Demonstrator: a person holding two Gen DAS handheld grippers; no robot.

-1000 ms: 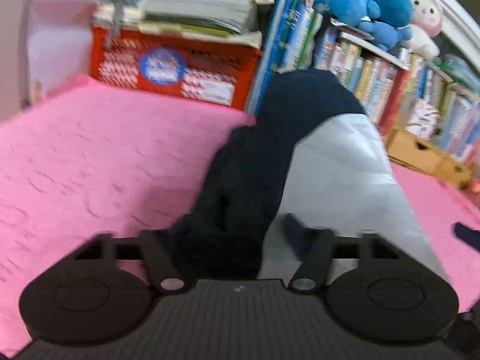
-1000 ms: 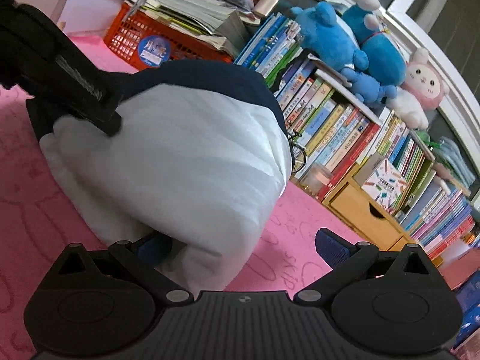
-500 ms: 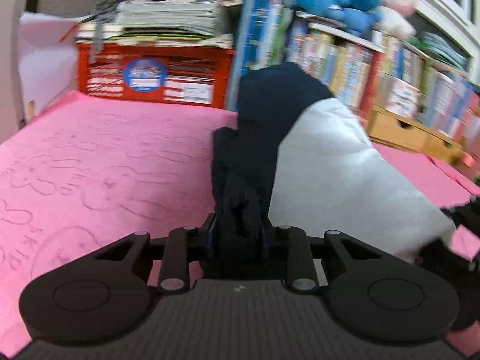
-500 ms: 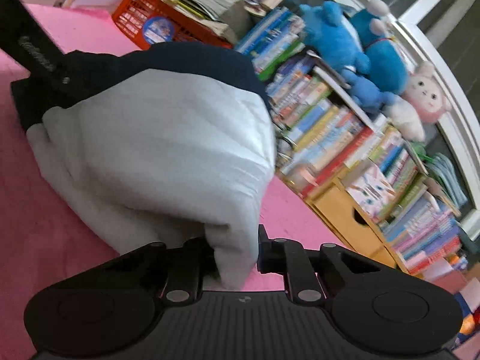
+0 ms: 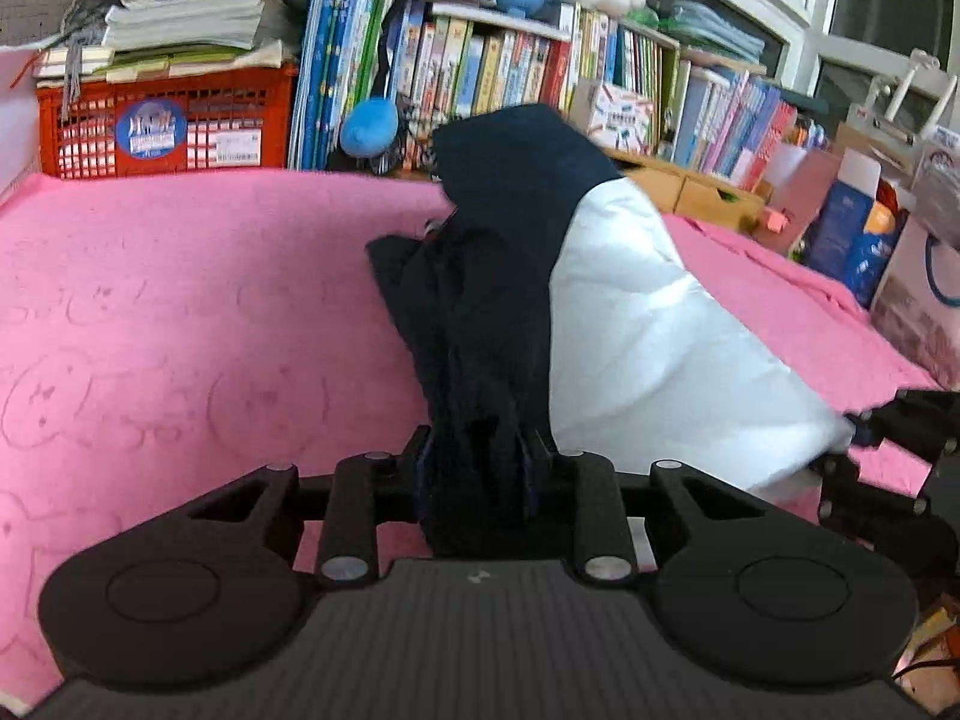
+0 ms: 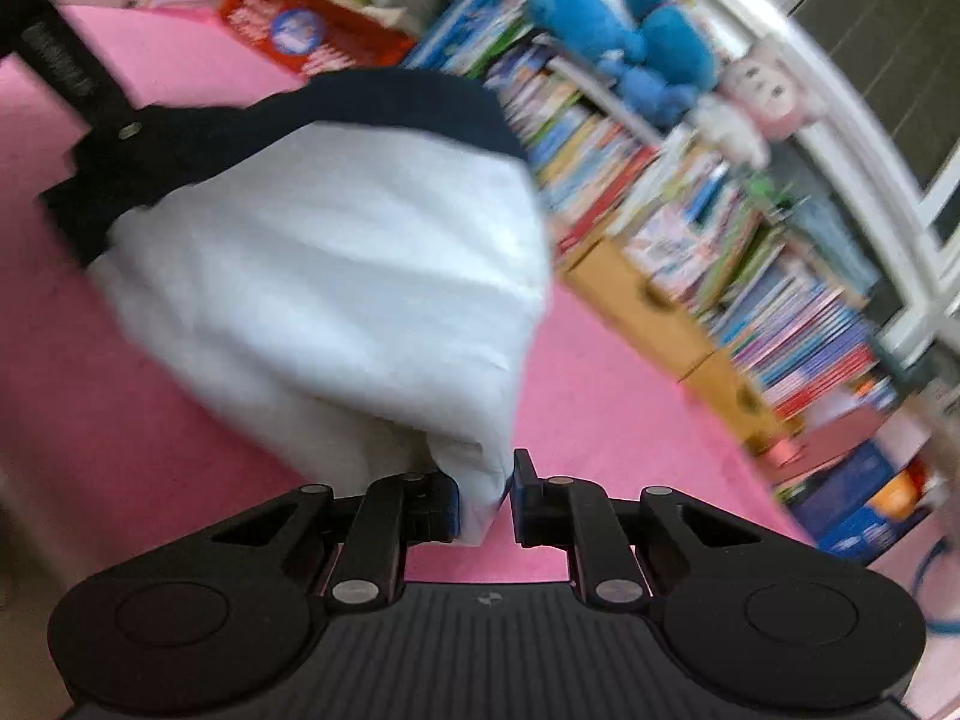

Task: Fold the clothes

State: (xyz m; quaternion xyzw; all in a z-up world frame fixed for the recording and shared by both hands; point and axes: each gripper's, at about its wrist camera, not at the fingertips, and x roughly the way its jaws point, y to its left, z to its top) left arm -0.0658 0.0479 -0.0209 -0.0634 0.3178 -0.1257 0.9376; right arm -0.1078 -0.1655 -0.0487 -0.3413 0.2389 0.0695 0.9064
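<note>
At centre frame, a navy-and-white garment (image 5: 630, 324) hangs lifted over the pink blanket (image 5: 180, 300), the left gripper (image 5: 480, 468) clamped on its navy edge, the right gripper (image 6: 485, 495) pinching a white corner (a thin bite that could slip, dropping the fold).

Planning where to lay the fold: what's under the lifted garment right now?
Pink blanket shows beneath the navy-and-white garment, held up by the left hand-held gripper and right hand-held gripper. The patch directly below its draped middle is covered, so I can't see it.
</note>
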